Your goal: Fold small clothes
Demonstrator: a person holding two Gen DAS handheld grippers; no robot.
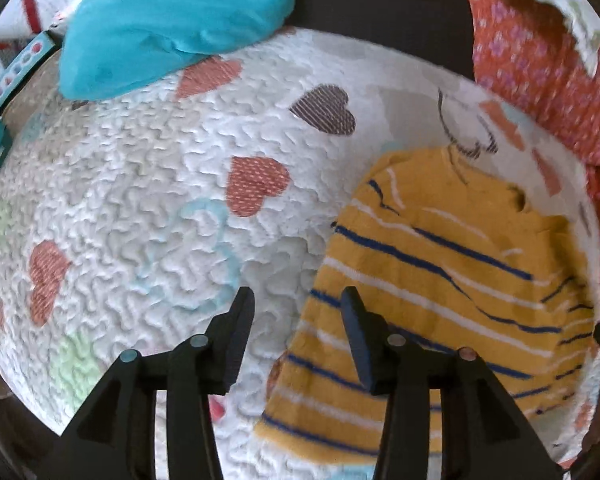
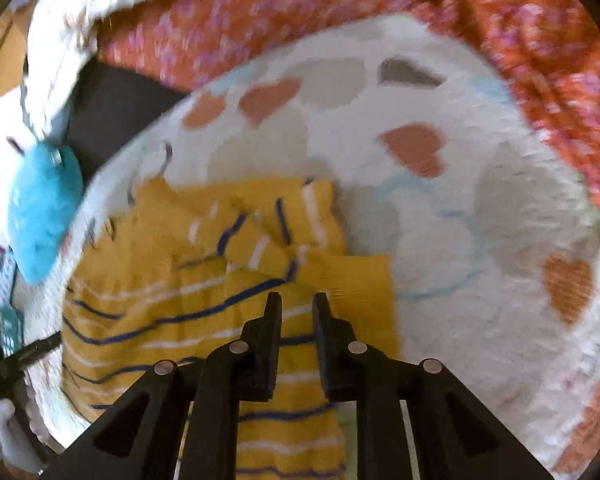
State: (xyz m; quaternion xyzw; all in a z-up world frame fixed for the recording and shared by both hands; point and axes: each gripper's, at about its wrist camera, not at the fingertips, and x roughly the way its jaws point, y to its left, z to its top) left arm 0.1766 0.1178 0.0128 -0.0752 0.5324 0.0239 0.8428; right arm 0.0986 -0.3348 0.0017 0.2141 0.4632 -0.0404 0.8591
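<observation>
A small yellow sweater (image 1: 440, 276) with blue and white stripes lies on a white quilt (image 1: 140, 184) printed with hearts. My left gripper (image 1: 298, 300) is open and empty, hovering over the sweater's left edge. In the right wrist view the sweater (image 2: 172, 280) lies partly folded, a sleeve laid across its upper part. My right gripper (image 2: 296, 300) is over the sweater's right part, its jaws a narrow gap apart with nothing between them. The view is blurred.
A turquoise garment (image 1: 172, 20) lies bunched at the quilt's far left; it also shows in the right wrist view (image 2: 44, 216). An orange-red floral cloth (image 1: 540, 80) lies along the right side and also shows in the right wrist view (image 2: 500, 40). The other gripper (image 2: 12, 360) shows at the left edge.
</observation>
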